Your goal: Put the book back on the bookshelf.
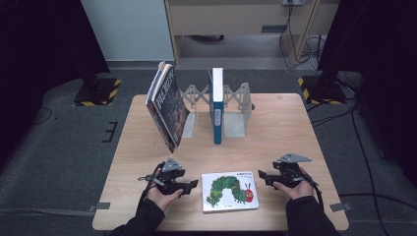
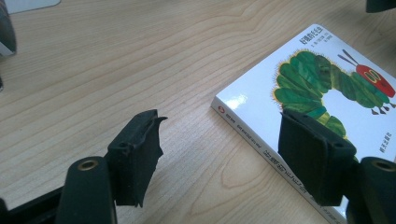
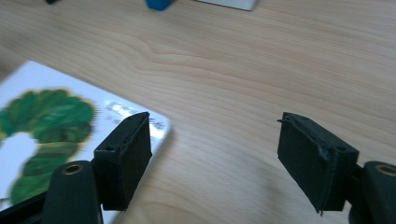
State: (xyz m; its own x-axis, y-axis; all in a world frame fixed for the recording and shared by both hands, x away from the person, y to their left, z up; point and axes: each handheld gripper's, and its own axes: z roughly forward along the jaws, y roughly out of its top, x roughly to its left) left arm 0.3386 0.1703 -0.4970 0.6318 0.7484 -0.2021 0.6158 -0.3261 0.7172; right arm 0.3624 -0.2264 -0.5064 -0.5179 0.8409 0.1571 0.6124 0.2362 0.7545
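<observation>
Left claw (image 2: 219, 154): jaws apart, nothing gripped, hovering low over the pale wooden tabletop (image 2: 116, 60). Just to its right lies the flat white picture book with a green caterpillar (image 2: 327, 88), spine edge toward the jaws, one jaw overlapping its near corner. Right claw (image 3: 212, 158): jaws apart, empty, at the book's opposite edge. Beyond, an upright blue book (image 1: 217, 105) in a metal rack (image 1: 238, 105).

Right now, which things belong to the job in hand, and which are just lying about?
In the job:
flat white caterpillar picture book
left gripper, open
right gripper, open

Lying about:
grey metal expanding book rack
upright blue-spined book
leaning dark-covered books
</observation>
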